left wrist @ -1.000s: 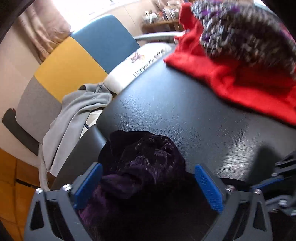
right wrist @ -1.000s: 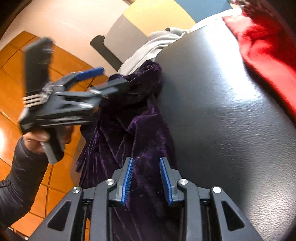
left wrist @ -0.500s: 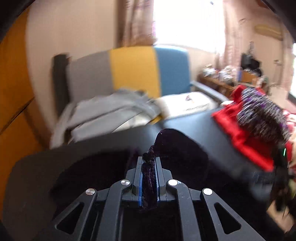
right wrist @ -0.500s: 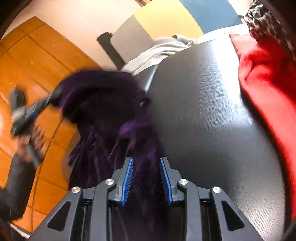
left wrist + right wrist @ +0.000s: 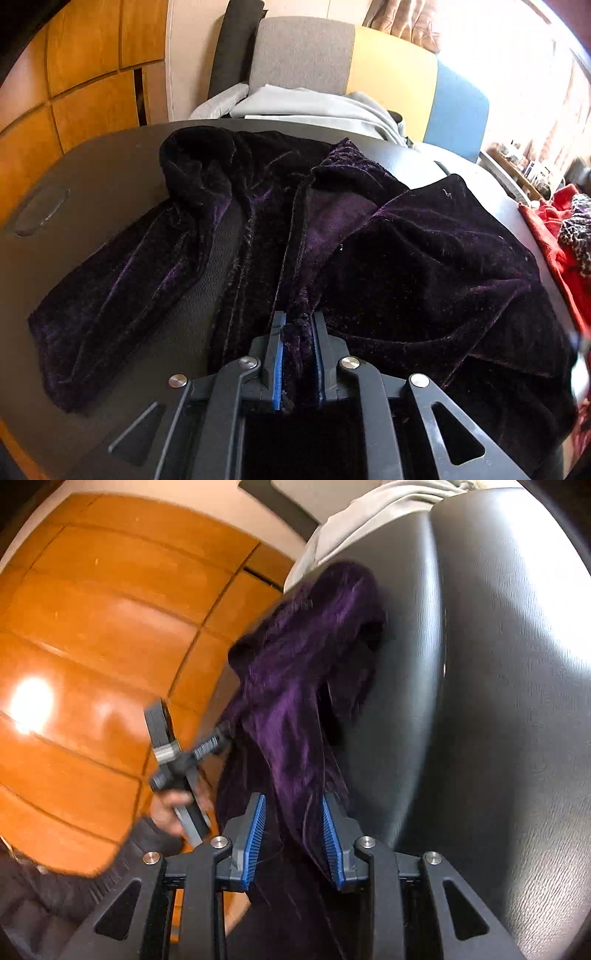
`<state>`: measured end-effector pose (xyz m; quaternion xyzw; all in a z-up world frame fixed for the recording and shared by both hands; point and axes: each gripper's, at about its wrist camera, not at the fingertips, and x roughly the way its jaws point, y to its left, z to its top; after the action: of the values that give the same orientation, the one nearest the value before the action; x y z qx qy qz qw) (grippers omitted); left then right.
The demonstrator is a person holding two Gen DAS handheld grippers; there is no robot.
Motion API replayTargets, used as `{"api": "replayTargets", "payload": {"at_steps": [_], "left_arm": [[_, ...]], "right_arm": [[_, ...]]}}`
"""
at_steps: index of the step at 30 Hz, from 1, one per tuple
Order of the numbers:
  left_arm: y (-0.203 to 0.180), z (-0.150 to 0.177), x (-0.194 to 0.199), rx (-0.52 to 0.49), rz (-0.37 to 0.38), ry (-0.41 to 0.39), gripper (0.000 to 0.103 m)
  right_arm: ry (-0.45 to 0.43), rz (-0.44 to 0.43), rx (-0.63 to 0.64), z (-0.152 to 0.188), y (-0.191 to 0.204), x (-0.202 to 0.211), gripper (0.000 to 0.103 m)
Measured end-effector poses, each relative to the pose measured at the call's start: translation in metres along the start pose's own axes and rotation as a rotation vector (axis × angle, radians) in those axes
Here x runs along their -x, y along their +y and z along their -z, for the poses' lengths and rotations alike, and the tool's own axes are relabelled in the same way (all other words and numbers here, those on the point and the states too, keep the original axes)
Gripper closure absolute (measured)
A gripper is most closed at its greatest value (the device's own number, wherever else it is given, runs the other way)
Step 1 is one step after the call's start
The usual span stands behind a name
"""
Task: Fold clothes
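The left gripper was clamped on a bunch of the purple velvet garment, its jaws having just closed from wide open. The right gripper held another part. The garment now lay crumpled across the black worktop at frame centre, earlier hanging off its edge; no fold was made yet.

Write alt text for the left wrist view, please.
The left gripper pinches a bunched fold of a dark purple velvet garment that lies spread and rumpled across a black table. Behind it sit grey clothes on a grey, yellow and blue chair.
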<state>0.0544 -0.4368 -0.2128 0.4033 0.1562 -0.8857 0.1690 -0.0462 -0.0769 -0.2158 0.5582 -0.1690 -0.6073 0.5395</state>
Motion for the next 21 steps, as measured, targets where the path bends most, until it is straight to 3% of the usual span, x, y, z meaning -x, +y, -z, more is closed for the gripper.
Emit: {"api": "replayTargets", "payload": {"at_steps": [4, 6, 10, 14, 17, 18, 21], "left_arm": [[0.008, 0.005, 0.004, 0.044, 0.043, -0.022, 0.087], [0.013, 0.008, 0.005, 0.069, 0.064, -0.031, 0.087], [0.017, 0.006, 0.003, 0.075, 0.083, -0.043, 0.087], [0.024, 0.012, 0.004, 0.113, 0.112, -0.052, 0.087], [0.021, 0.012, 0.007, 0.104, 0.098, -0.049, 0.086], [0.018, 0.010, 0.008, 0.092, 0.087, -0.044, 0.086], [0.005, -0.001, 0.020, 0.056, 0.083, -0.062, 0.083]], "right_arm": [[-0.139, -0.027, -0.131, -0.045, -0.012, 0.012, 0.069], [-0.151, -0.030, -0.206, -0.061, -0.021, 0.004, 0.069], [-0.145, 0.054, -0.280, -0.080, -0.036, -0.024, 0.069], [-0.116, -0.022, -0.356, -0.098, -0.047, -0.059, 0.069], [-0.094, 0.071, -0.215, -0.108, -0.029, -0.069, 0.087], [-0.113, 0.106, -0.153, -0.112, -0.018, -0.064, 0.090], [-0.232, 0.095, -0.060, -0.121, 0.014, -0.020, 0.092]]}}
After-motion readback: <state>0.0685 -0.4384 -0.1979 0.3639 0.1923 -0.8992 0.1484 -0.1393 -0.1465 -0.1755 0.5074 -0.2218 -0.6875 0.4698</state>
